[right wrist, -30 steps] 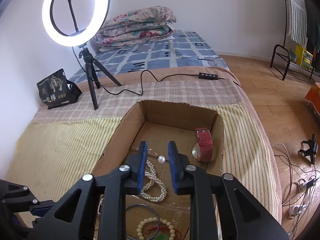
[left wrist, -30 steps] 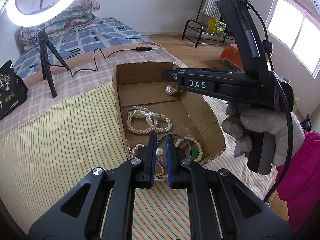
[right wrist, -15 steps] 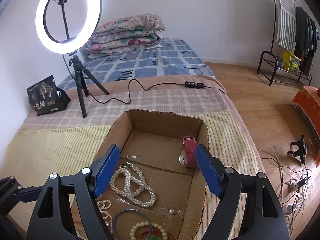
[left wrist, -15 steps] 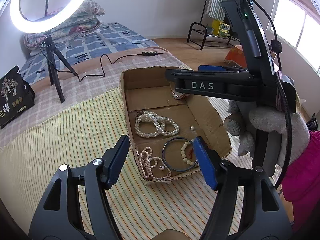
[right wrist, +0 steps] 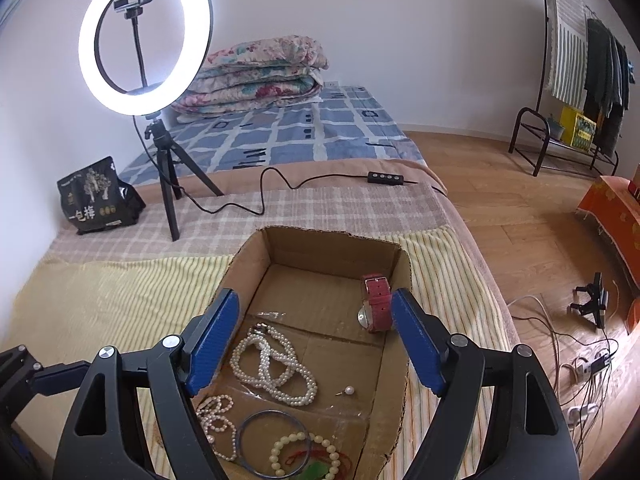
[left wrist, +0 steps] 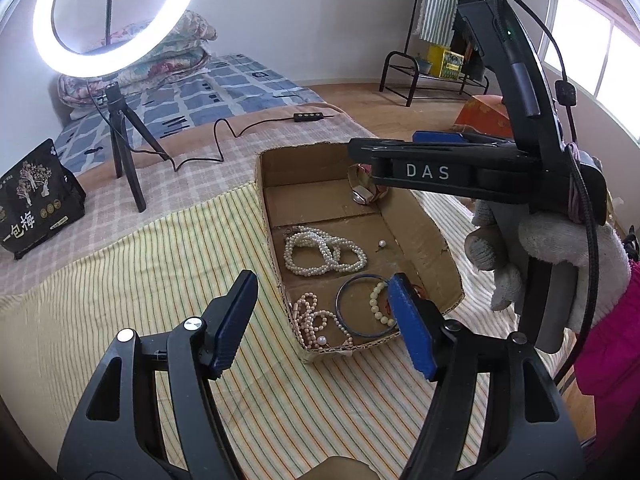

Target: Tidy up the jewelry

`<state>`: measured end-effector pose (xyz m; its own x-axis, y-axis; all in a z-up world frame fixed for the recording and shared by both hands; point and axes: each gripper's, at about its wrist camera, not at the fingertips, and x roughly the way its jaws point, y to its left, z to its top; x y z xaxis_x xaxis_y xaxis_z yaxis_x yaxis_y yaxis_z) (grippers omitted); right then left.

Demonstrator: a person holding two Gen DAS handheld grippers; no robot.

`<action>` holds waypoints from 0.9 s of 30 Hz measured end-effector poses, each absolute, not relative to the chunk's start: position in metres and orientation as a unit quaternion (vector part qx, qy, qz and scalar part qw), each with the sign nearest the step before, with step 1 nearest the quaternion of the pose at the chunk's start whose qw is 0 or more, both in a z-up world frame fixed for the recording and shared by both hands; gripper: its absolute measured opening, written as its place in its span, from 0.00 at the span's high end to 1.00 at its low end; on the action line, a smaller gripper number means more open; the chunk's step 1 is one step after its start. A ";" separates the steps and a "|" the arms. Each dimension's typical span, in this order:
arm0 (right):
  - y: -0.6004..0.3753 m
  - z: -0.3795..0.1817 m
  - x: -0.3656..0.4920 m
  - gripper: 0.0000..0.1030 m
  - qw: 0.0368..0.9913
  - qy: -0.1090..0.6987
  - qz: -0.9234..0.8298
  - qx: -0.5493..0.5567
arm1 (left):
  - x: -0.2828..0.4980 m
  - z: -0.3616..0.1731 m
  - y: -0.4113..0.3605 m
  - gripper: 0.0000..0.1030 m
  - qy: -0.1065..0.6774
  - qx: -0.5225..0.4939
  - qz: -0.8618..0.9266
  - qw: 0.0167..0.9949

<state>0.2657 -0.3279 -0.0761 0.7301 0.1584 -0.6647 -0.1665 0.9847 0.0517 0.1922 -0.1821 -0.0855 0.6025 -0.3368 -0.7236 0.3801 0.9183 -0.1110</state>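
Note:
A shallow cardboard box [left wrist: 436, 236] [right wrist: 394, 408] lies on the striped cloth. In it are a white pearl necklace [left wrist: 320, 252] [right wrist: 276, 368], a pinkish pearl strand [left wrist: 312, 320] [right wrist: 218, 420], a blue bangle [left wrist: 352, 312] [right wrist: 256, 444], a pale bead bracelet [left wrist: 378, 304] [right wrist: 304, 454], a single pearl earring [left wrist: 382, 244] [right wrist: 349, 391] and a red-strapped watch [left wrist: 366, 190] [right wrist: 376, 304]. My left gripper [left wrist: 324, 316] is open and empty above the box's near end. My right gripper [right wrist: 316, 344] is open and empty above the box; it also shows in the left wrist view [left wrist: 424, 160].
A ring light on a small tripod [left wrist: 120, 144] [right wrist: 160, 160] stands behind the box, its cable and remote [right wrist: 386, 177] trailing across the bed. A black snack bag [left wrist: 36, 200] [right wrist: 96, 196] lies at the left. Folded quilts [right wrist: 256, 76] sit at the wall.
Both grippers opened from nearly shut and pulled back up from the box. The pearl earring now lies loose on the box floor.

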 end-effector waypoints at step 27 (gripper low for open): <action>-0.311 -0.022 0.180 0.22 0.951 0.303 0.064 -0.015 | 0.139 -0.033 -0.112 0.15 0.330 0.036 -0.145 0.932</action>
<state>0.1799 -0.3111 -0.0220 0.8079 0.1130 -0.5785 -0.1307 0.9914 0.0111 0.1390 -0.1125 -0.0334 0.7407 -0.2469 -0.6248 0.2939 0.9554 -0.0291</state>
